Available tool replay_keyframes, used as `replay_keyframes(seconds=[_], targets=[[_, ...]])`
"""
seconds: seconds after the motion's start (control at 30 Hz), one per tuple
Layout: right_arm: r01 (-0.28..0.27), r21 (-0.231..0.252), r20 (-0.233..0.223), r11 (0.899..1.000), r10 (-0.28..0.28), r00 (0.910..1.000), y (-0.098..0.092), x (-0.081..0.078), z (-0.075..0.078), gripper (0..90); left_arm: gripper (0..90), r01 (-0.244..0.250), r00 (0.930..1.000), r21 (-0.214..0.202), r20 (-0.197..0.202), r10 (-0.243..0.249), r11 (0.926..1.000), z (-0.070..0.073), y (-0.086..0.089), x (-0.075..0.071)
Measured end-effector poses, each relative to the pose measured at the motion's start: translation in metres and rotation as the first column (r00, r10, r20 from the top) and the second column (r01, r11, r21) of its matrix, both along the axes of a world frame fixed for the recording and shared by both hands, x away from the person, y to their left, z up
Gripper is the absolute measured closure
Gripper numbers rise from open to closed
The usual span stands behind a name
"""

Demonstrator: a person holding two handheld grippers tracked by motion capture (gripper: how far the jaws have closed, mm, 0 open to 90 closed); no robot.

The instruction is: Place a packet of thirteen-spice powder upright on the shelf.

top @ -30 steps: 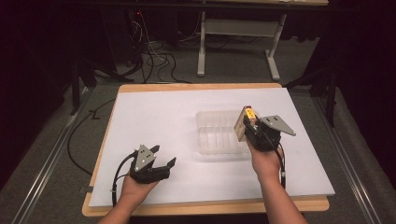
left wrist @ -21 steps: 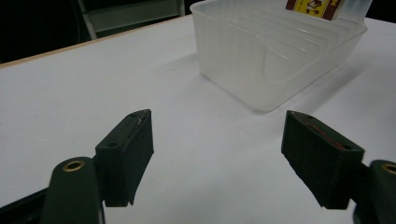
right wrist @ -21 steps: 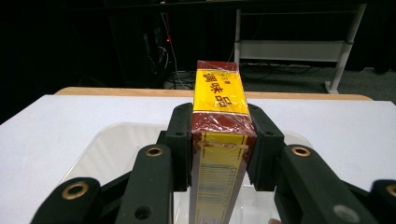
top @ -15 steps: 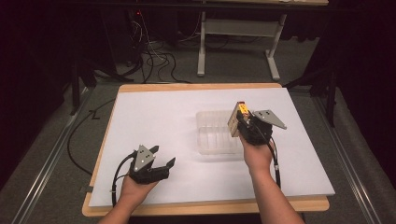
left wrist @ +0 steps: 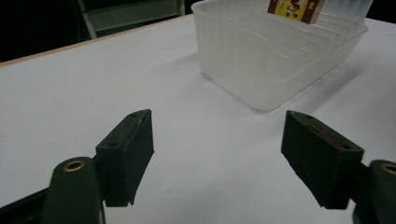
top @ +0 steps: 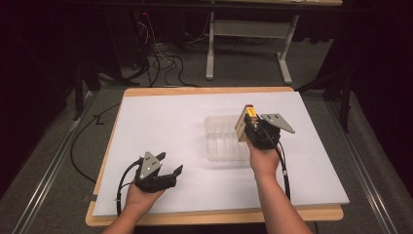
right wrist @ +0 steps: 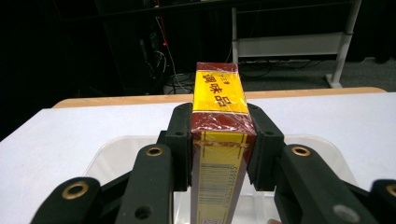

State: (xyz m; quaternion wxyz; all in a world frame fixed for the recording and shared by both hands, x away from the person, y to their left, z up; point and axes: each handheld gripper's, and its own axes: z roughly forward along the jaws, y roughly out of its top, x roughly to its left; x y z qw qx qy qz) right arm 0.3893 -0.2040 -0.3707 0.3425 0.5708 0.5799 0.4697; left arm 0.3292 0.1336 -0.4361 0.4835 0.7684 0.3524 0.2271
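**Box held over the bin, ready to be slotted**

The box (right wrist: 219, 135), red and yellow with printed characters, stands on edge between the right gripper's (top: 254, 127) fingers (right wrist: 180, 140), which are clenched on its two broad sides. It hangs above the near right part of the clear bin (top: 219, 141), whose floor is ribbed with upright dividers. By my reading the carrying step is about over and the placing is in hand: the next move calls for lining the box up with a gap between dividers and lowering it straight, so its bottom edge does not catch a rib or the rim, then letting go.

The left gripper (top: 168, 174) rests low on the white table (top: 160, 122), well apart from the bin, fingers (left wrist: 128, 149) released with nothing between them. It could steady the light bin if it slides. Nothing else lies on the table; a metal stand and cables sit on the floor beyond.
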Motion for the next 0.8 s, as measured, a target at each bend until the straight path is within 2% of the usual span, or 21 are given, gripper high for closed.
replay_keyframes(seconds=[0.3,0.8], targets=[[0.01,-0.011,0.005,1.0,-0.01,0.9999,0.0002,0.0012,-0.0048,67.5,26.1,0.002,1.0,0.01,-0.002,-0.002,1.0,-0.001,-0.0009,0.0001],[0.031,-0.012,0.014,0.999,-0.031,0.9994,-0.0029,-0.0016,-0.0039,67.3,26.3,0.001,1.0,0.01,-0.004,-0.001,1.0,-0.001,-0.0005,0.0003]])
